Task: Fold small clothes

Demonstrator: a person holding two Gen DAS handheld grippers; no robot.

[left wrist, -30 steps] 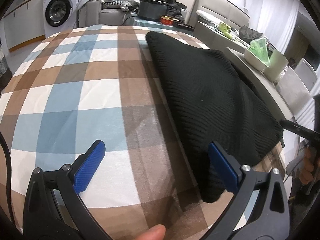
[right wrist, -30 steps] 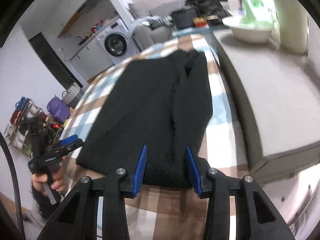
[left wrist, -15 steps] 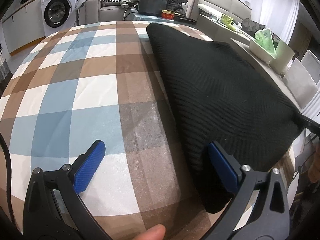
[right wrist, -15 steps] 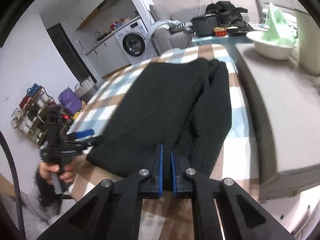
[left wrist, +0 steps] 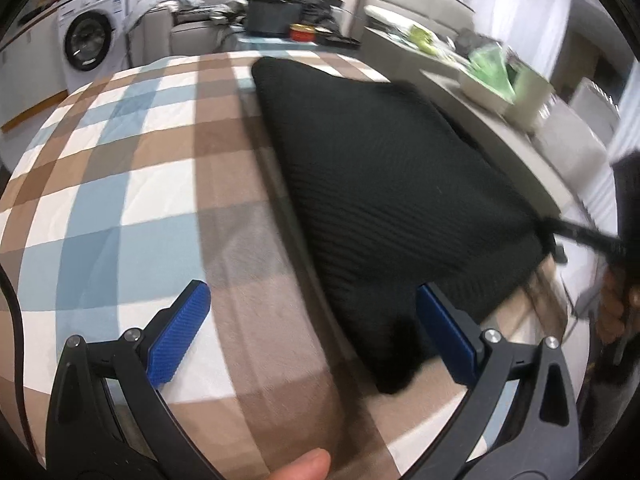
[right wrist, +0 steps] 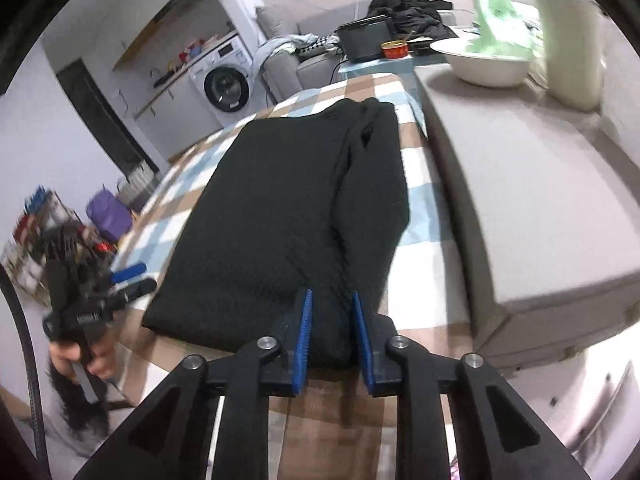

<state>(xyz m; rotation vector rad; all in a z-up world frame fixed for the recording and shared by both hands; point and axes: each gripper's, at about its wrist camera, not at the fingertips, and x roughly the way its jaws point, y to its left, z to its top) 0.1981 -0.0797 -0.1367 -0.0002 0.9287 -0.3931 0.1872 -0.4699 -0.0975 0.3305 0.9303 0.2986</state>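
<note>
A black ribbed knit garment (left wrist: 380, 184) lies folded lengthwise on the checked tablecloth (left wrist: 120, 184). My left gripper (left wrist: 312, 300) stands wide open over the cloth, its right pad above the garment's near corner. In the right wrist view the garment (right wrist: 280, 208) stretches away from me. My right gripper (right wrist: 332, 312) sits at the garment's near edge. Its jaws are opening, and a ridge of the black fabric lies between the pads. The left gripper (right wrist: 128, 276) shows at that view's left, beside the garment's other near corner.
A grey counter (right wrist: 520, 200) runs along the table's right side, with a white bowl (right wrist: 484, 66) on it. A washing machine (left wrist: 86, 46) stands beyond the table. A black pot (left wrist: 272, 18) and a red tin (left wrist: 302, 32) sit past the far end.
The right jaws closed tight on the garment's near edge, then parted a little. The left gripper shifted slightly toward the garment and stayed wide open.
</note>
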